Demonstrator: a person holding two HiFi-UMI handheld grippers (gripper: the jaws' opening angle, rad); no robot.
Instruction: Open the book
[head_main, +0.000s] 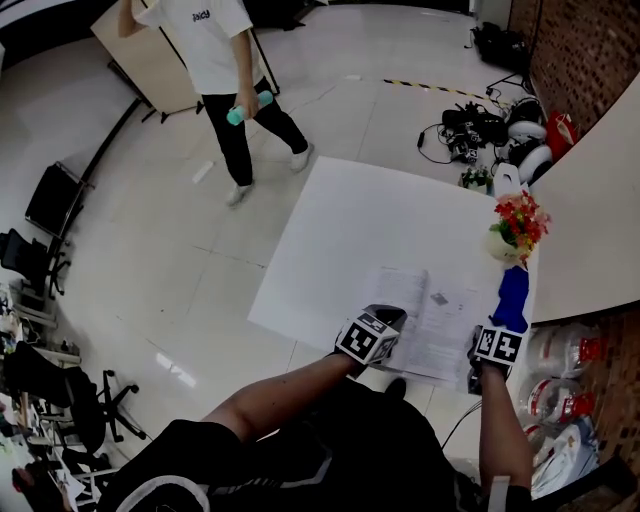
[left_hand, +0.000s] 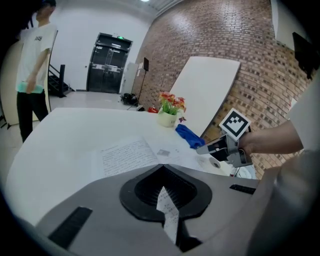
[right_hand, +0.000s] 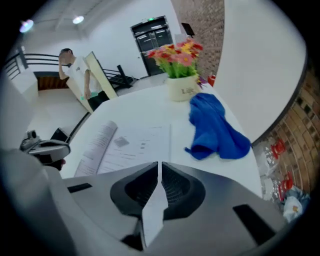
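A white pot (right_hand: 182, 90) at the far side of the bench (head_main: 340, 230) holds red and yellow flowers (right_hand: 175, 52). The book (head_main: 425, 310) lies open at the bench's near edge. The left gripper (left_hand: 162, 172) has its jaws clamped on a printed page (left_hand: 169, 212), and the right gripper (right_hand: 159, 167) has its jaws clamped on a white page (right_hand: 152, 210).

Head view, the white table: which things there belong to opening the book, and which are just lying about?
Belongs to the job:
- book, lying open
- left gripper, shut on a printed page
- right gripper, shut on another page

Just lying about:
- blue cloth
- pot of flowers
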